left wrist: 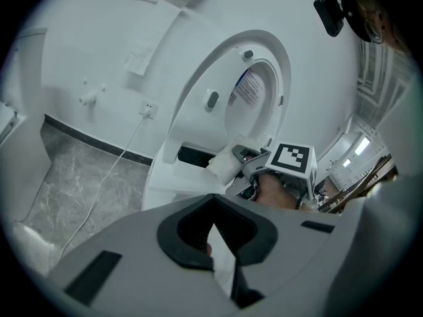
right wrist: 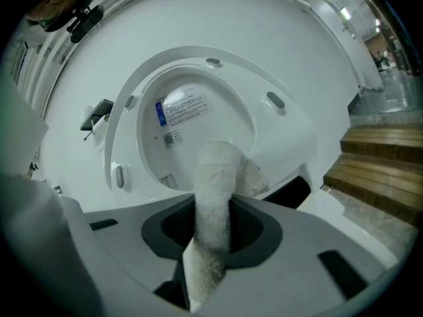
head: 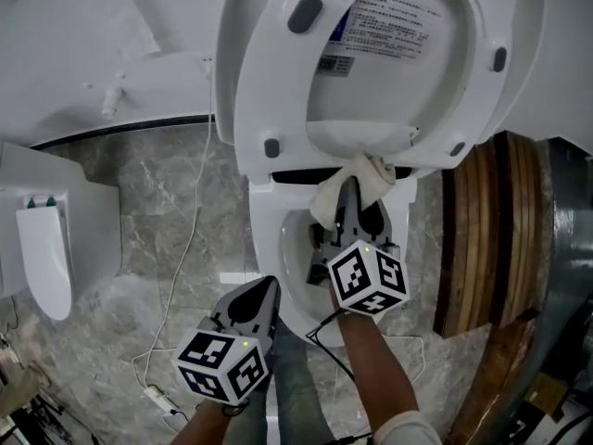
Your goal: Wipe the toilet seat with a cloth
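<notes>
The white toilet seat [head: 259, 82] stands raised against the lid, above the open bowl [head: 287, 258]. A white cloth [head: 359, 176] is pressed on the seat's lower edge near the hinge, with my right gripper [head: 349, 191] shut on it. In the right gripper view the cloth [right wrist: 215, 197] runs up from between the jaws of the right gripper [right wrist: 210, 249] to the seat [right wrist: 241, 76]. My left gripper [head: 263, 291] hangs shut and holds nothing, low beside the bowl's front left. In the left gripper view the closed left gripper [left wrist: 215, 243] points toward the seat [left wrist: 198, 91] and the cloth [left wrist: 222, 164].
Wooden steps [head: 491, 239] rise close on the toilet's right. A white fixture [head: 46, 248] stands at the left. A white cable [head: 185, 248] runs from a wall socket [head: 206, 61] across the marble floor to a power strip [head: 153, 399].
</notes>
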